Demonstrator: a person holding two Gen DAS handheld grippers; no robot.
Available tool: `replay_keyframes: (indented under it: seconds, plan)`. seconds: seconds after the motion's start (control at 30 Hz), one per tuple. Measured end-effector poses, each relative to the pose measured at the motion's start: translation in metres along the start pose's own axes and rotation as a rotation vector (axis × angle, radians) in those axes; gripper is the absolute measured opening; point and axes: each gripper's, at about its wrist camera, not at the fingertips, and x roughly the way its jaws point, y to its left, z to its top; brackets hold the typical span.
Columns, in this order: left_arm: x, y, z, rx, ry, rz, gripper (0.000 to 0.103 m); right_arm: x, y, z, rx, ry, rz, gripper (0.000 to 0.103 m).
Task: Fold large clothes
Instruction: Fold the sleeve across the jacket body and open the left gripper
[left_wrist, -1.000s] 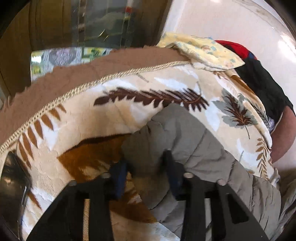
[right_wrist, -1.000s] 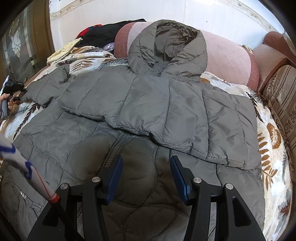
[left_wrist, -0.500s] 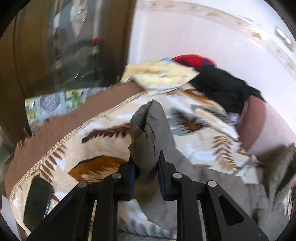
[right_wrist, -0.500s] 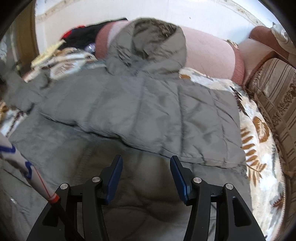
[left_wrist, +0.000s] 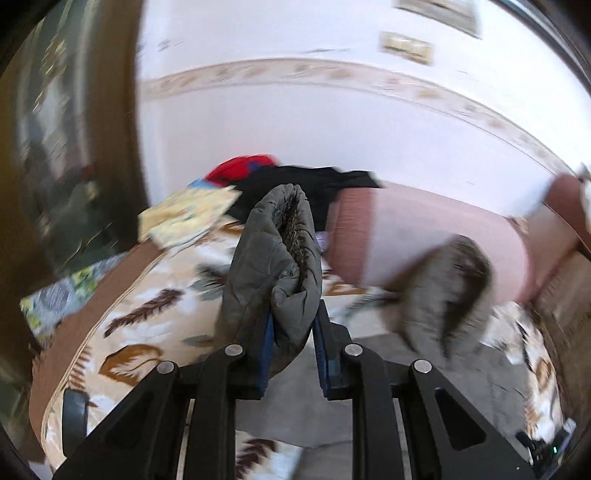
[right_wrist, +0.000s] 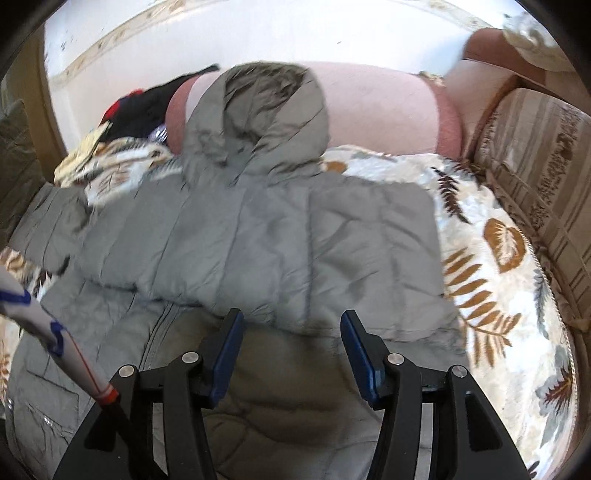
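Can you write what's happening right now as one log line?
left gripper: shut on sleeve, lifted | right gripper: open over jacket | bed

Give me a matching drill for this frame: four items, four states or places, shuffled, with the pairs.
Items:
1. left tool
2. right tool
3. jacket hood
4. red and black clothes

States or places:
A. open, above the jacket body
B. leaning against the pink bolster
C. shut on the sleeve cuff
D. piled by the wall at the far end of the bed

Pairs: 1-C, 2-A, 3-B, 4-D
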Motion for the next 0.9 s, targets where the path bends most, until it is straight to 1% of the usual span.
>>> replay_keyframes:
  seconds: [0.13,0.2,0.4,0.43,0.53,0.6,0.73,0.9]
  plan:
    - [-0.023,-0.07,-0.008,0.09,-0.017,-0.059,0.019,-0.011,-0.012,0.003,0.026,-0.035,-0.031,0.059]
    - [-0.03,-0.107,-0.017,0.137,-0.02,-0.087,0.019,-0.016,-0.022,0.004,0.046,-0.046,-0.045,0.059]
    - [-0.03,-0.197,-0.053,0.215,0.035,-0.21,0.019,-0.028,-0.053,0.005,0.127,-0.07,-0.085,0.059]
    - [-0.028,-0.217,-0.063,0.235,0.052,-0.229,0.019,-0.03,-0.059,0.006,0.141,-0.073,-0.096,0.059]
    - [-0.014,-0.257,-0.09,0.275,0.099,-0.274,0.019,-0.032,-0.076,0.006,0.188,-0.075,-0.112,0.059]
    - [-0.004,-0.28,-0.112,0.297,0.129,-0.289,0.019,-0.033,-0.084,0.005,0.211,-0.074,-0.118,0.059]
    - [0.023,-0.32,-0.164,0.33,0.222,-0.307,0.019,-0.033,-0.097,0.003,0.237,-0.071,-0.132,0.059]
    - [0.055,-0.349,-0.218,0.393,0.294,-0.295,0.02,-0.032,-0.108,0.002,0.261,-0.072,-0.145,0.059]
